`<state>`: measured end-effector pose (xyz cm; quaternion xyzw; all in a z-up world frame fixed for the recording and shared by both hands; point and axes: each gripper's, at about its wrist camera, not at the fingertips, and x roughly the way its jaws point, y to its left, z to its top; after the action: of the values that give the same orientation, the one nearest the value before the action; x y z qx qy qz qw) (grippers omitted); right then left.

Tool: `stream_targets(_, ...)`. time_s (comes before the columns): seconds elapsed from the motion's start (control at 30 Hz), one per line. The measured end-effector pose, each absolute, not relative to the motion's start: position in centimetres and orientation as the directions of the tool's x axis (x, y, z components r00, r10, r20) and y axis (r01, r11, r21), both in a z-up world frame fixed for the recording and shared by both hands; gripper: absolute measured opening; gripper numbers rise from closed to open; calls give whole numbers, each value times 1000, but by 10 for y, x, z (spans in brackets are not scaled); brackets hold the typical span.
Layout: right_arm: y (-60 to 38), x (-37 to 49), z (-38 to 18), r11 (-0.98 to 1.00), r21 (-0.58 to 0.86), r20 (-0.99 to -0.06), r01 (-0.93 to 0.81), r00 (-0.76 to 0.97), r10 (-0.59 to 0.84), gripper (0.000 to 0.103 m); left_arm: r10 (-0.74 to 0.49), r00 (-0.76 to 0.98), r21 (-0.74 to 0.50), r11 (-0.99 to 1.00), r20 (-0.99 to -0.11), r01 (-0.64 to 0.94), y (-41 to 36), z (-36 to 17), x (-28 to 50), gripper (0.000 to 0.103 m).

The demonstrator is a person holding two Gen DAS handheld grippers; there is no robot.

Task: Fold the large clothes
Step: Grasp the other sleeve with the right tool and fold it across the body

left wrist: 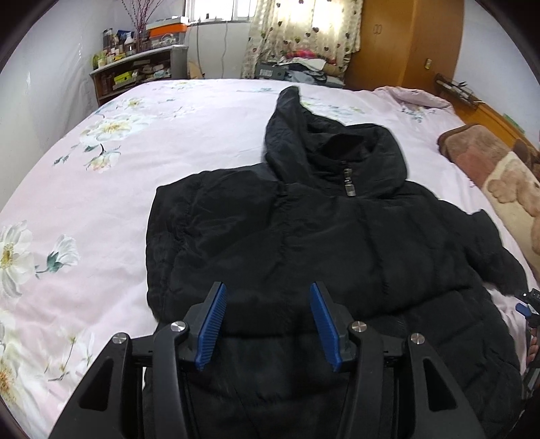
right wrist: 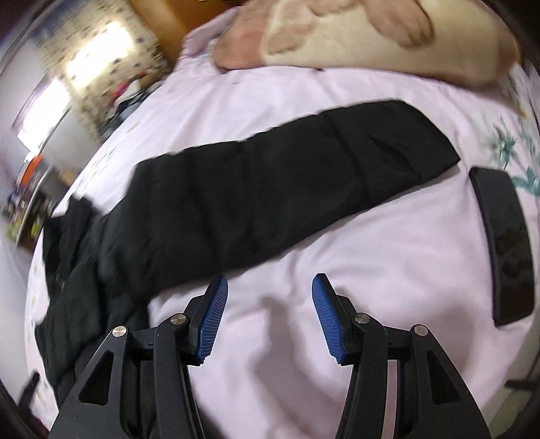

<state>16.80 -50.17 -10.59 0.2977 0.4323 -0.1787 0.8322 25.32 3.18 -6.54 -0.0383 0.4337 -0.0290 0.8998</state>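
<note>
A bed [left wrist: 101, 202] covered by a pale pink sheet printed with white flowers bears a black hooded jacket [left wrist: 303, 236] spread flat at its near middle, hood toward the far end, with a brown-and-cream blanket [left wrist: 499, 175] at the right edge and a flat black object [right wrist: 506, 243] near the jacket's sleeve [right wrist: 303, 169].

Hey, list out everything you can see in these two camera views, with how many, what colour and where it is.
jacket: one, black, hooded, spread on the bed
sleeve: one, black, stretched out sideways on the sheet
bed sheet: one, pale pink with white flowers, covering the bed
blanket: one, brown and cream, at the bed's right edge
flat black object: one, on the sheet beyond the cuff
shelf: one, cluttered, far left corner
curtain: one, cream with hearts, at the window
wardrobe: one, wooden, far right
left gripper: open, above the jacket's hem
right gripper: open, over bare sheet
</note>
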Motion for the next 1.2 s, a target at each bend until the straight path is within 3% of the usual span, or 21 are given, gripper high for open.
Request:
stream_targets(0.33,-547,194,-138,634,425,-807,646,587,-57,53,-64,597,-74,997,-800,8,44,-94,270,53)
stream_targets(0.37,-549,194,-136,627,423,-808,654,586,-66,50,-62,597,-69,998,-800,11,44,-94,270,53)
stream_targets(0.4,-548,195,-134,627,418,-808,658,585,-75,29,-61,598,-65,998,-799,15,44,-94,271,53)
stream_targets(0.43,-547,196,-130,635,407,-808,657,582,-84,20,-61,599,-64,998,-798,16,44,-94,271,54)
stream_targets(0.5,-540,197,-115,665,380,-803,644,586,-108,10,-65,600,-69,997,-798,17,46,-92,269,53)
stream_targets(0.73,-491,194,-32,779,358,-714,514,688,-126,9,-99,610,-117,993,-786,10,55,-77,255,53)
stream_targets(0.93,-407,206,55,893,351,-597,282,802,-19,8,-109,642,-135,991,-759,8,66,-55,238,53)
stream_targets(1.07,-345,234,74,937,323,-585,130,806,89,8,-111,659,-152,988,-744,-4,76,-44,229,53)
stream_targets(1.2,-272,256,53,958,288,-633,-6,749,195,8,-105,674,-164,986,-731,-24,91,-36,222,53)
